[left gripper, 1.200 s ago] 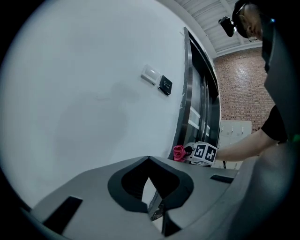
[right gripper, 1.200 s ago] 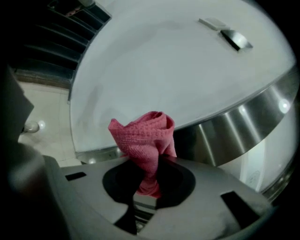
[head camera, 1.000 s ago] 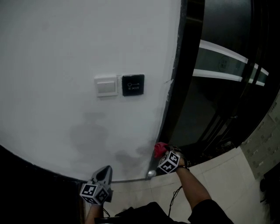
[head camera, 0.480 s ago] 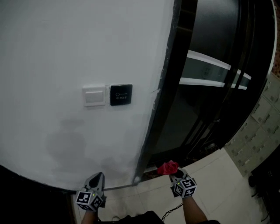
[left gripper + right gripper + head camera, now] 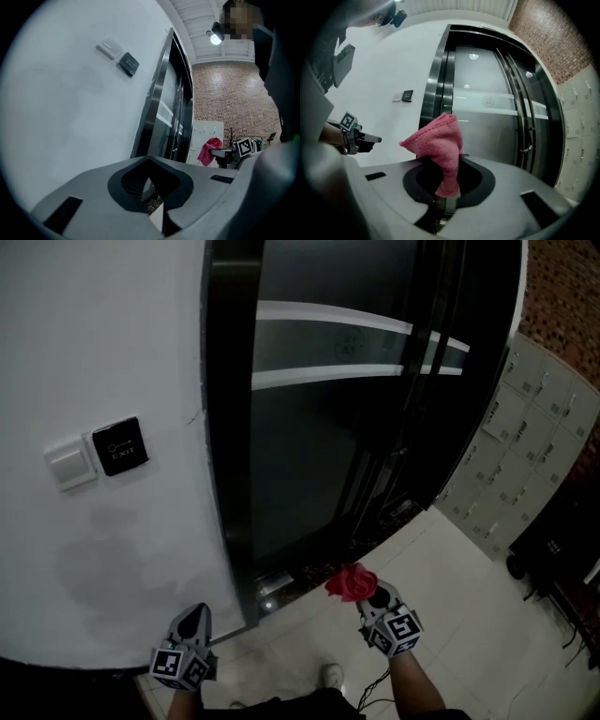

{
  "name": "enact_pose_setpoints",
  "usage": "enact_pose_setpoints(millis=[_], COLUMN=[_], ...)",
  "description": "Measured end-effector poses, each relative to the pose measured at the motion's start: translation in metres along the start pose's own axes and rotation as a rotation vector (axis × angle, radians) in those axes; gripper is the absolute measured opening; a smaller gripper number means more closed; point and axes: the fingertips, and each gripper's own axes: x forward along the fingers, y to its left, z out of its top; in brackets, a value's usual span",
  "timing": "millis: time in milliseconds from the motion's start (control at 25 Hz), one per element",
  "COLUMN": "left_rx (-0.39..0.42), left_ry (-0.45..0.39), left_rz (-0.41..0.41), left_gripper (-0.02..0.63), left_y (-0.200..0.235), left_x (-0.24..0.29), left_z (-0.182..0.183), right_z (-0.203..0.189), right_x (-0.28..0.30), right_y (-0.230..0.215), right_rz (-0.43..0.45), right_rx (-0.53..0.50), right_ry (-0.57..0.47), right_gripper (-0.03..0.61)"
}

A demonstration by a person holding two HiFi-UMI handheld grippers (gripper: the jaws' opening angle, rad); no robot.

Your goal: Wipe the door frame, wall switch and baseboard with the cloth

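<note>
Cloth (image 5: 352, 583), pinched in right gripper (image 5: 373, 598) fingers, is drifting off door frame (image 5: 230, 474) toward five o'clock, wiping apparently pausing; left gripper (image 5: 194, 620) fingers closed, empty.

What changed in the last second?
The right claw, still shut on the red cloth, swung right from the door frame's foot to in front of the dark door. The view panned right, so the wall switch slid left. The left claw stayed low by the white wall, shut and empty.
</note>
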Motion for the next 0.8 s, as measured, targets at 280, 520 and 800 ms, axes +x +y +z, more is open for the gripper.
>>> enact_pose_setpoints(millis=[280, 520, 800], left_rx=[0.064, 0.112, 0.160], left_ry=[-0.051, -0.110, -0.144], left_rz=[0.168, 0.328, 0.519], left_gripper=[-0.008, -0.008, -0.008], left_y=[-0.073, -0.125, -0.101], left_x=[0.090, 0.129, 0.120], left_z=[-0.030, -0.010, 0.018], right_z=[0.026, 0.093, 0.179], right_x=[0.039, 0.109, 0.184], right_y=[-0.113, -0.140, -0.059], right_rz=[0.260, 0.545, 0.735], right_rx=[-0.206, -0.377, -0.489], right_ry=[-0.134, -0.257, -0.473], right_gripper=[0.055, 0.055, 0.057])
